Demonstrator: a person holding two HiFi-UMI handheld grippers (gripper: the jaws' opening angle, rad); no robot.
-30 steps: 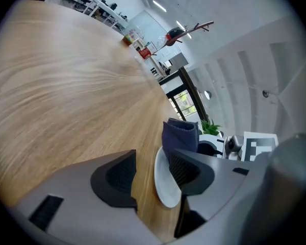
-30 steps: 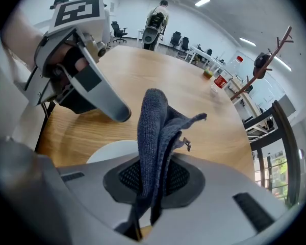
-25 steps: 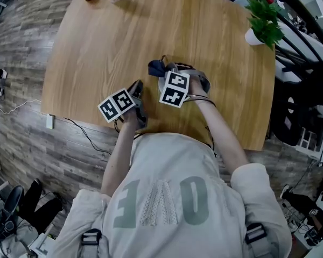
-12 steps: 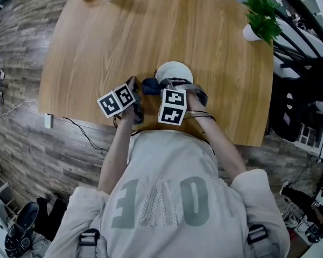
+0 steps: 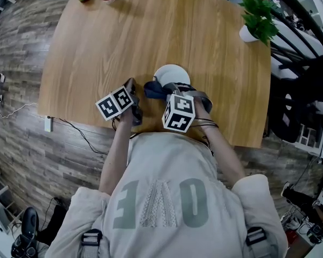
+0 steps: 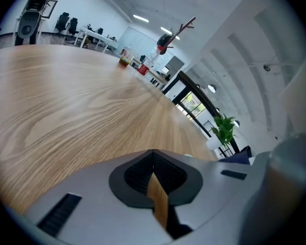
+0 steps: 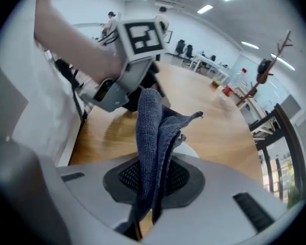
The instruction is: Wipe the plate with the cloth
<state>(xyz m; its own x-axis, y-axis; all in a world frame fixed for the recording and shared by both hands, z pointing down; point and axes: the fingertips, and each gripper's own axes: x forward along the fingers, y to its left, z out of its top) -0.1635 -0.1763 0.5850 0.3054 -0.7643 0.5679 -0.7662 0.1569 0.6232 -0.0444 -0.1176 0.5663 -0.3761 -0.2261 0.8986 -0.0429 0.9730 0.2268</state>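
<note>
Clenching a dark blue cloth (image 7: pixel 150 131), the right gripper (image 7: pixel 153 182) has its jaws pressed tight on the folds, which stand up out of the jaws and flop forward past their tips. Just beyond those tips, partly under the drooping cloth, the white plate (image 5: pixel 172 73) lies on the wooden desk (image 5: pixel 151 31). Whether the cloth touches the plate I cannot tell. The left gripper (image 6: pixel 154 162) has its jaws clenched together on nothing, and only a sliver of desk shows through the slit between them. Ahead of its jaws runs bare wood, and far off to their right stands a potted plant (image 6: pixel 224 131). Seen from the right jaws, the left gripper sits just ahead and to the left.
</note>
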